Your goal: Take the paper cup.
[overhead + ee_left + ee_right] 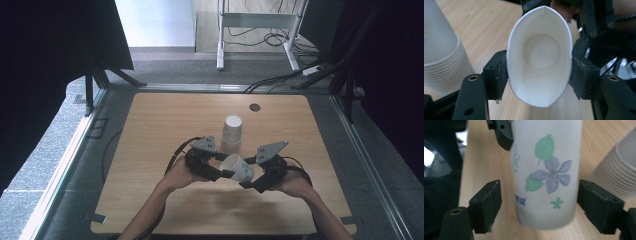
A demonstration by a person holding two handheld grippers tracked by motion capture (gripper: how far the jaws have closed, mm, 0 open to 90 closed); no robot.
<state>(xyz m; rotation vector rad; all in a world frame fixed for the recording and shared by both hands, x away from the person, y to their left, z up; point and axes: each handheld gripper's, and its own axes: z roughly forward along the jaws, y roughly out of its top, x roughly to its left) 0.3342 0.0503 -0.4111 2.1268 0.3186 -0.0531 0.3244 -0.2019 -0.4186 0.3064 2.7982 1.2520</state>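
Pinching paper cup (539, 62) w/ left claw (220, 172) near table's (150, 200) front edge; rim's squashed so right claw (248, 184), spread, can take its base.

The paper cup (547, 173) is cut off at the right gripper view's top edge, its print blurred.

Soft even daylight, blurred close-ups

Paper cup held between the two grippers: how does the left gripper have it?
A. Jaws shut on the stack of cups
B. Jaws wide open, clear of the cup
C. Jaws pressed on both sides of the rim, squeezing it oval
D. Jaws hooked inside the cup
C: in the left gripper view the left gripper clamps the paper cup, whose rim is pinched into an oval.
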